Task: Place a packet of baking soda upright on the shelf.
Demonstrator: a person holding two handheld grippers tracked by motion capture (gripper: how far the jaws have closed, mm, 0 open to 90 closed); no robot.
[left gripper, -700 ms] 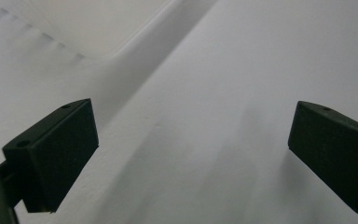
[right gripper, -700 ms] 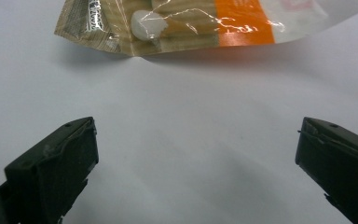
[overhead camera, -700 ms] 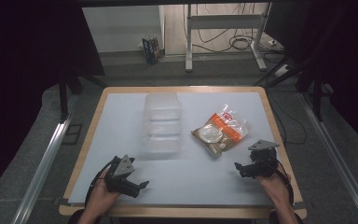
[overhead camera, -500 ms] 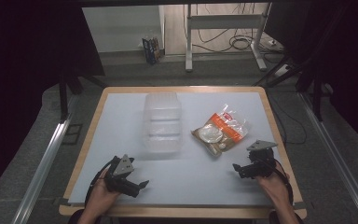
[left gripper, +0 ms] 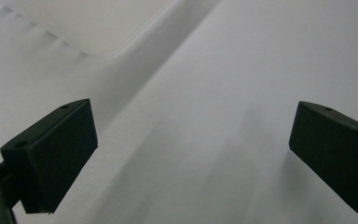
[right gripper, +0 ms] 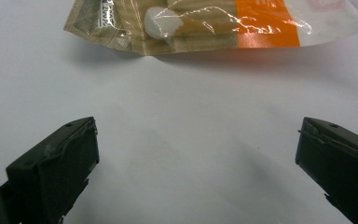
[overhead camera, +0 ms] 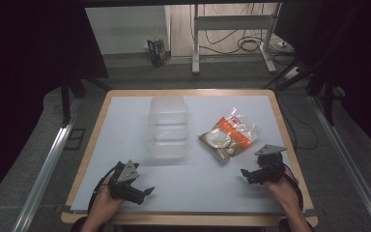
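Our right gripper (overhead camera: 245, 174) has crept leftward since earlier; both sets of fingers gape wide, empty, low over the matte white desk (overhead camera: 125, 121). Our left gripper (overhead camera: 146, 192) faces the ribbed clear plastic container (overhead camera: 168, 126). The right gripper view reveals the crinkly orange snack packet (right gripper: 214, 23) just ahead.

- High view: the white table top (overhead camera: 125, 145) is sitting evenly lit from above, while the surroundings at left and right are falling into near black.
- The picture is reading soft and grainy; the clear plastic container (overhead camera: 168, 126) is showing as a pale blur with faint edges.
- The snack bag (overhead camera: 229, 135) is throwing small glints.
- Left gripper view: black jaws are casting broad, soft shadows across the table; the container corner (left gripper: 88, 28) is lying out of focus.
- Right gripper view: glare streaks are running along the bag's film (right gripper: 214, 23); a shadow is lying under its edge.
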